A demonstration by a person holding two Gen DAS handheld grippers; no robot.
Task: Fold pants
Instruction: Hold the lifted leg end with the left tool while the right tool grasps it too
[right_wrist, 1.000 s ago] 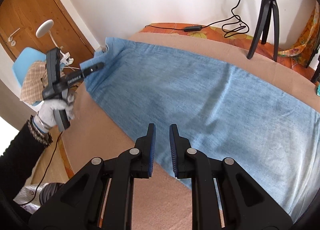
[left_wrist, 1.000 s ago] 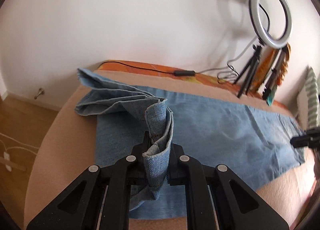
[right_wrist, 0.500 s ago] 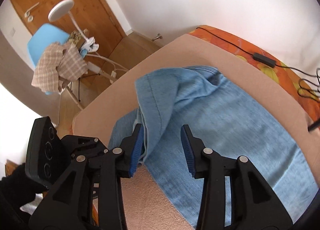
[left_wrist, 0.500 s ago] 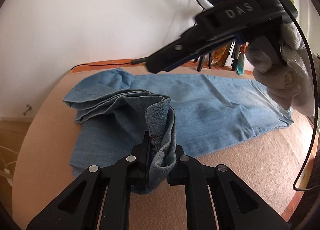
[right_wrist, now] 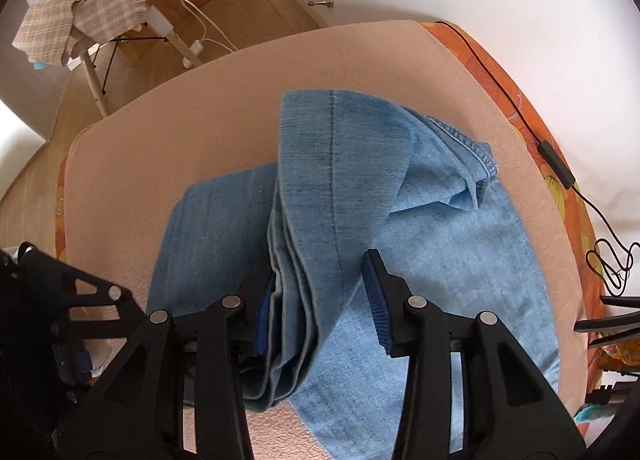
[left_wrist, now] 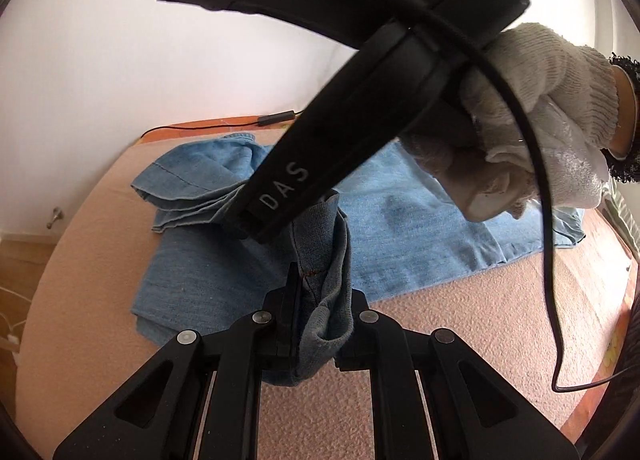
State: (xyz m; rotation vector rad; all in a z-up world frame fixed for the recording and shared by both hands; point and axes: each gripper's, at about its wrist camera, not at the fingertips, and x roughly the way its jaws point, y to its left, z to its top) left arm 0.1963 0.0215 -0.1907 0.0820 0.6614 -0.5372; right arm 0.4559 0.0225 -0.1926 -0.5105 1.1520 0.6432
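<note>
Both tools sit at the near end of the jeans (right_wrist: pixel 460 236), and the coming move turns on how the lifted hem lies between them. Left tool (left_wrist: pixel 320 324) is clenched on a bunched corner of denim that stands up from its tips. Right tool (right_wrist: pixel 320 300) is spread apart, its blue pads (right_wrist: pixel 376 300) straddling the stacked hem layers; the left pad seems to touch the cloth, the right one stands off. From there the jeans run long and flat away across the bed (right_wrist: pixel 360 60), with the doubled-over part lying on top of the leg. In the left view the right tool reaches in from the upper right, gloved hand (left_wrist: pixel 540 120) behind it. Judging by this, the right tool needs only to close to share the hem.
</note>
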